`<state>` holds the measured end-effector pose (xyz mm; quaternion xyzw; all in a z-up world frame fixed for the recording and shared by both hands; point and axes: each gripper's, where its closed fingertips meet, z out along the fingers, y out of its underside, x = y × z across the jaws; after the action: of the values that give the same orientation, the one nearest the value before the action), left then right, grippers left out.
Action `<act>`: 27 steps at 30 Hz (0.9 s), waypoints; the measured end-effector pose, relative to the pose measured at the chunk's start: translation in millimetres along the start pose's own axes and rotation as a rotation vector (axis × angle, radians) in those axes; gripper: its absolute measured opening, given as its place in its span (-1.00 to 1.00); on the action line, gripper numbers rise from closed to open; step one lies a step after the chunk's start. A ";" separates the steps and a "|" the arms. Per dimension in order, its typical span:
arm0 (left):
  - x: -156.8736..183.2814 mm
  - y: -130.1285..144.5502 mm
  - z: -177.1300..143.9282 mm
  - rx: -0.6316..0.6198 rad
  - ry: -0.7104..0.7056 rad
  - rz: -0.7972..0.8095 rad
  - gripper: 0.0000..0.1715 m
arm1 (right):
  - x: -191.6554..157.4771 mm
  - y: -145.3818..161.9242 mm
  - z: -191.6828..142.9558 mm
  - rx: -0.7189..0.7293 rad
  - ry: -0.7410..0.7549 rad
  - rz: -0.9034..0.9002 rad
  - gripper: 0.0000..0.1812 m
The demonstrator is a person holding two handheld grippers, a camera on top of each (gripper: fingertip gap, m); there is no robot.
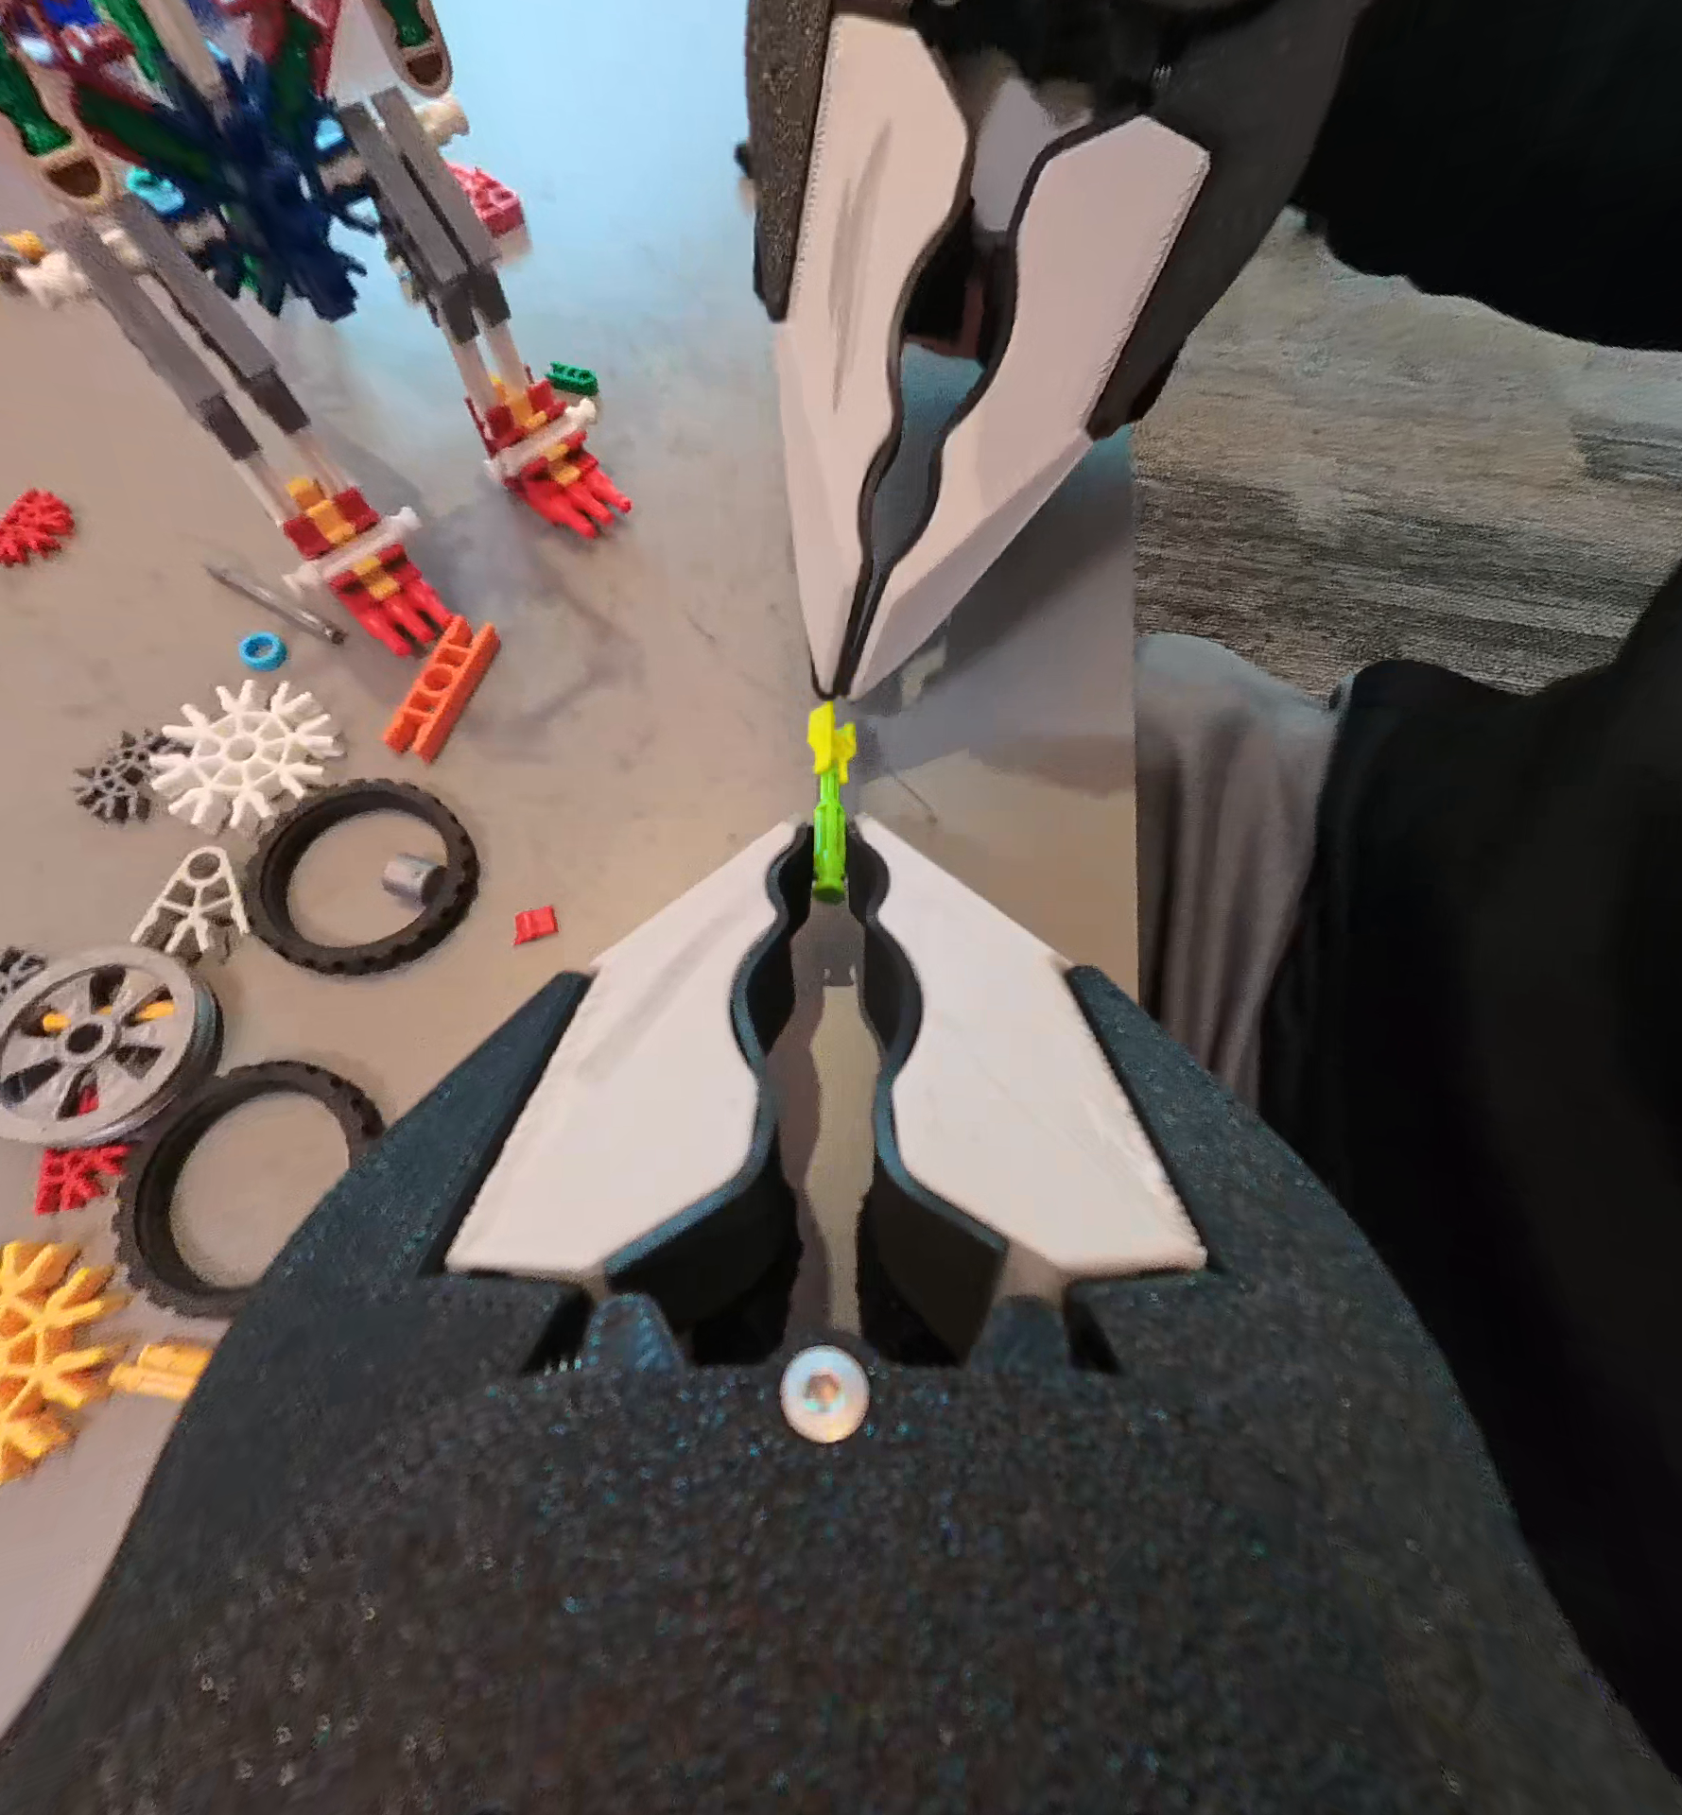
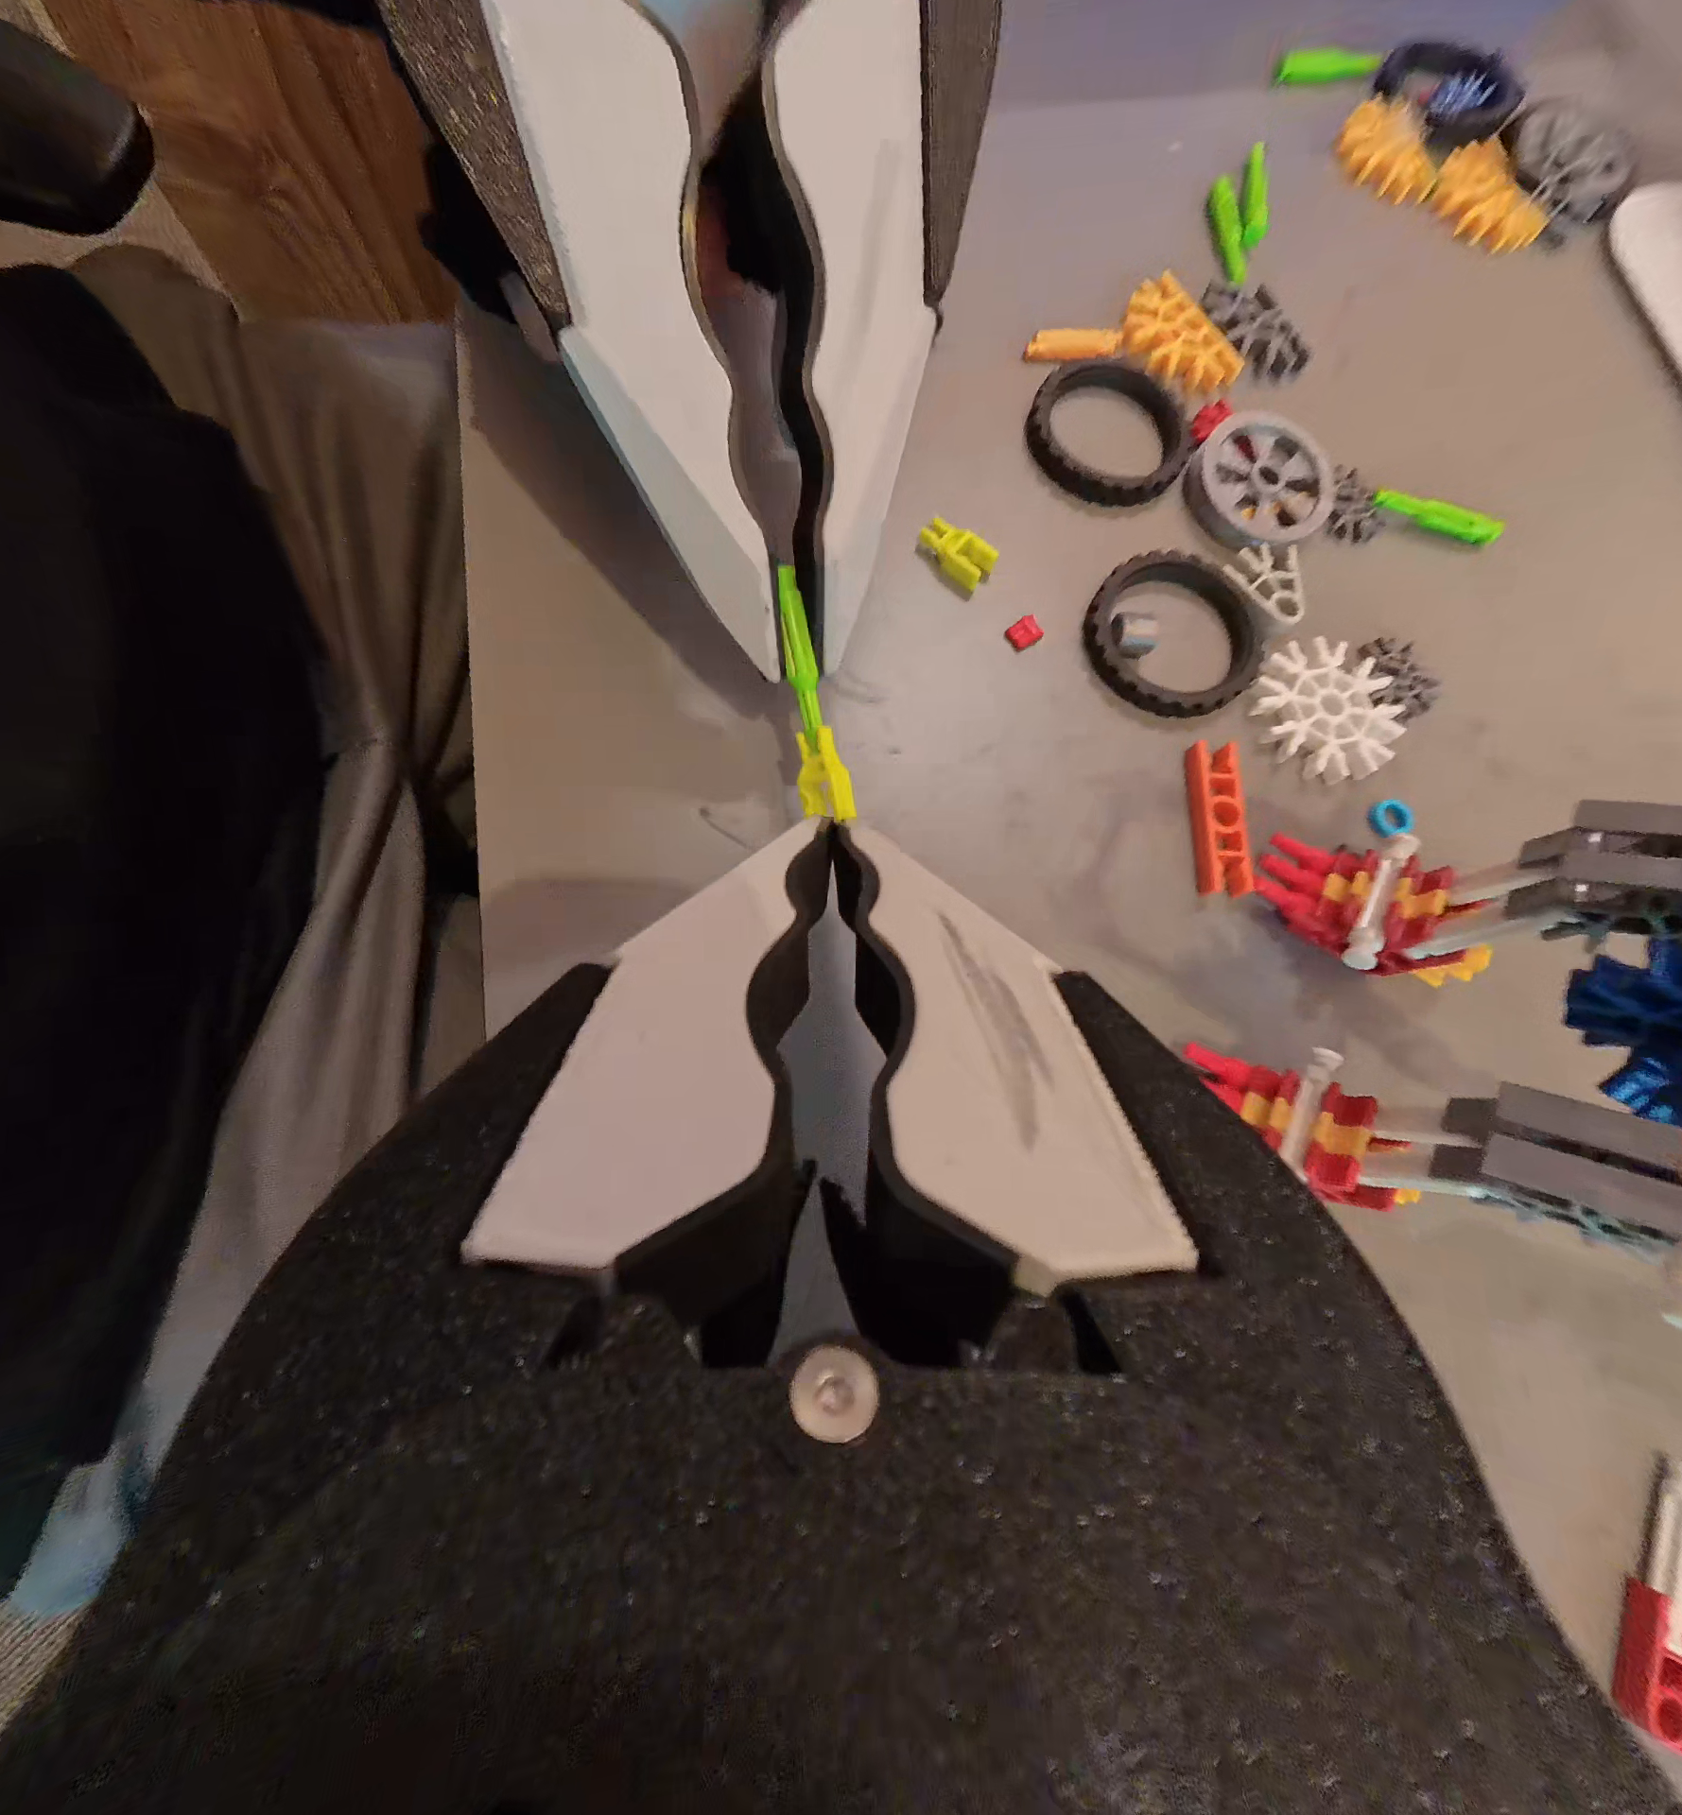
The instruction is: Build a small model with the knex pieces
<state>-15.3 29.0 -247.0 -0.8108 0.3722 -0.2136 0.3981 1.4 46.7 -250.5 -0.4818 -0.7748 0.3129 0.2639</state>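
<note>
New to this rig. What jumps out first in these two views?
Both grippers meet tip to tip over the grey table: the left gripper clamps a green rod, the right gripper pinches the yellow connector on its end. Beside them lie black tyres and a white snowflake connector.

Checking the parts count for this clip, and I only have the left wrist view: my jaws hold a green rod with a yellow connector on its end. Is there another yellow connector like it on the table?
Observer: Yes. Apart from the yellow connector pinched by the right gripper, a spare yellow connector lies on the table. In the right wrist view it is just right of the left gripper, near a small red piece.
Operator: Any spares like the green rod in my jaws?
Observer: A pair of green rods lies side by side farther out, beyond the yellow fan connector.
</note>
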 end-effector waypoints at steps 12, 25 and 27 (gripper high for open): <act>-14.1 26.6 -31.2 -0.104 -0.147 -0.010 -0.75 | 6.9 -5.1 13.0 -0.053 0.037 -0.003 -0.99; -139.4 57.9 -112.8 -0.365 -0.730 0.000 -0.81 | 20.8 -30.3 28.6 -0.013 0.114 -0.043 -0.94; -150.4 59.5 -111.9 -0.450 -0.732 0.047 -0.83 | 20.2 -30.6 27.1 0.003 0.108 -0.035 -0.94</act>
<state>-208.0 66.8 -236.2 -0.8910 0.2623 0.1838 0.3217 -43.7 48.5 -243.7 -0.4838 -0.7673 0.2830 0.3115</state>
